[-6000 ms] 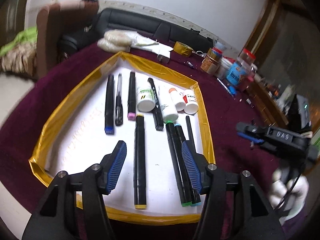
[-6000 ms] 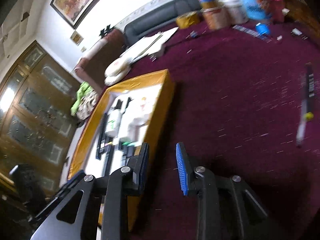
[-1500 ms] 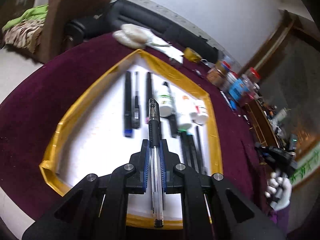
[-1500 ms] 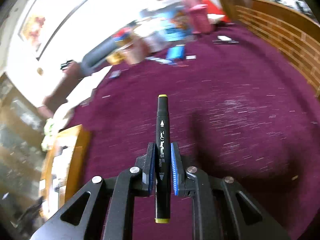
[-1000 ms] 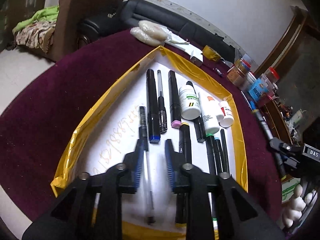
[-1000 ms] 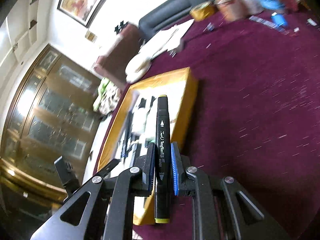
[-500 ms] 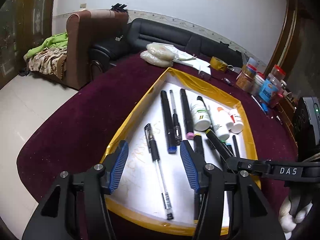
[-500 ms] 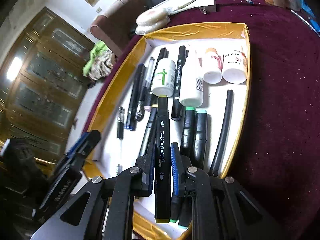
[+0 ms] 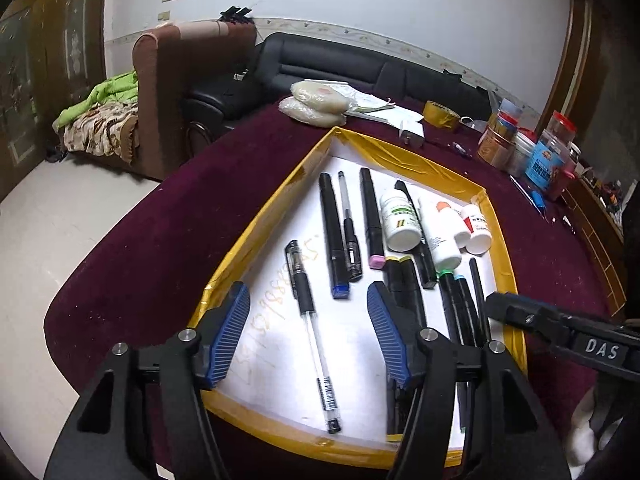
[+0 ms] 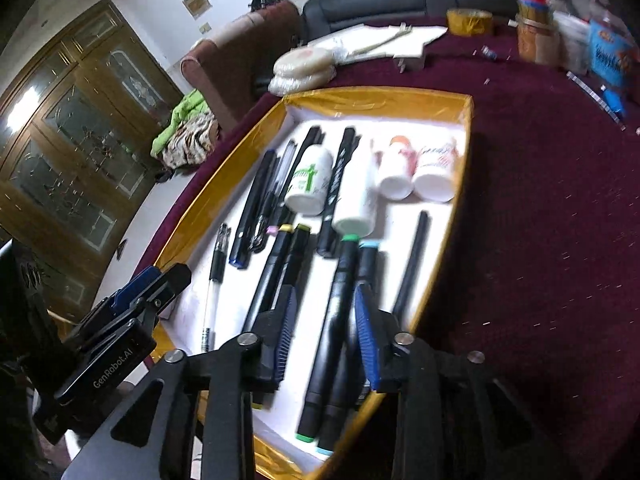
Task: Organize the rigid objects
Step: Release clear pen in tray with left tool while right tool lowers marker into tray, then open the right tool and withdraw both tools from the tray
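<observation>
A shallow gold-rimmed tray (image 9: 404, 151) with a white floor holds several black markers, pens and white bottles in rows. My left gripper (image 9: 308, 332) is open and empty above the tray's near end, over a clear gel pen (image 9: 311, 328). My right gripper (image 10: 326, 336) is open and empty above the green-capped marker (image 10: 332, 332). Two yellow-capped markers (image 10: 280, 268) lie side by side just left of it. The tray (image 10: 464, 152) and the left gripper's body (image 10: 120, 328) show in the right wrist view.
The tray sits on a round table with a maroon cloth (image 9: 168, 216). At the far side lie two pale bags (image 9: 316, 100), papers, a tape roll (image 9: 440, 114) and jars (image 9: 520, 144). A brown armchair (image 9: 176, 80) and black sofa stand behind.
My right gripper has opened and let go of the yellow-capped marker, which now lies in the tray beside the other one. My left gripper stays open over the gel pen it set down earlier.
</observation>
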`<state>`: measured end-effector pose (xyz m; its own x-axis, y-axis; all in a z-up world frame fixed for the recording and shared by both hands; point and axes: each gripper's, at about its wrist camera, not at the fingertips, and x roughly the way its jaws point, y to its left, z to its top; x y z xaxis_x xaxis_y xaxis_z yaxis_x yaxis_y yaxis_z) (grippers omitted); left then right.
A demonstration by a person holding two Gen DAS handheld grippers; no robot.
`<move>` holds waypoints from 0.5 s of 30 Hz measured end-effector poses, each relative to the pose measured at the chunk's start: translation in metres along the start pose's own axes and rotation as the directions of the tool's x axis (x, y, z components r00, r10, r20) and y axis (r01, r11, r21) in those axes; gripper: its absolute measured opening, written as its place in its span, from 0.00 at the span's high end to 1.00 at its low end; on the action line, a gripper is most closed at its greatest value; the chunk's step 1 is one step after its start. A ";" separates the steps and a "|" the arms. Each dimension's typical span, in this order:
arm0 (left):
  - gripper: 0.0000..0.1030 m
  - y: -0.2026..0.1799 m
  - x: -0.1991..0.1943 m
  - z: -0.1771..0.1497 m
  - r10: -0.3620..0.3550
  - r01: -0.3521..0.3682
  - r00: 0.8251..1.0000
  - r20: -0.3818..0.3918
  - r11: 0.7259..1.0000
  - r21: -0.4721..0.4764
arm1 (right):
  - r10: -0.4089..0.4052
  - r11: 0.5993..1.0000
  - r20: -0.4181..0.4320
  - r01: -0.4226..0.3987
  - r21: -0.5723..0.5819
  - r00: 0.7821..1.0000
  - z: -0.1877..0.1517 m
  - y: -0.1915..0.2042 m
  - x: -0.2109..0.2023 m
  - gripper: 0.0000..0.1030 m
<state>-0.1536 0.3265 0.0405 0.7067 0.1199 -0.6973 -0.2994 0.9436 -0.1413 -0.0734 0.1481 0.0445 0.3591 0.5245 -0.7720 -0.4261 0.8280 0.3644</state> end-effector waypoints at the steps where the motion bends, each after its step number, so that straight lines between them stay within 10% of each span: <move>1: 0.39 -0.004 -0.001 0.000 0.003 -0.003 1.000 0.000 1.000 0.009 | -0.006 1.000 0.014 0.006 -0.001 1.000 -0.001 -0.002 -0.004 0.68; 15: 0.37 -0.053 -0.011 -0.004 0.043 -0.042 0.999 -0.007 0.992 0.123 | -0.051 0.999 0.116 0.050 0.017 0.992 -0.009 -0.040 -0.034 0.56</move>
<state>-0.1478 0.2737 0.0527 0.6887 0.1584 -0.7075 -0.2479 0.9685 -0.0244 -0.0755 0.0953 0.0515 0.4740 0.5007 -0.7243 -0.3932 0.8564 0.3346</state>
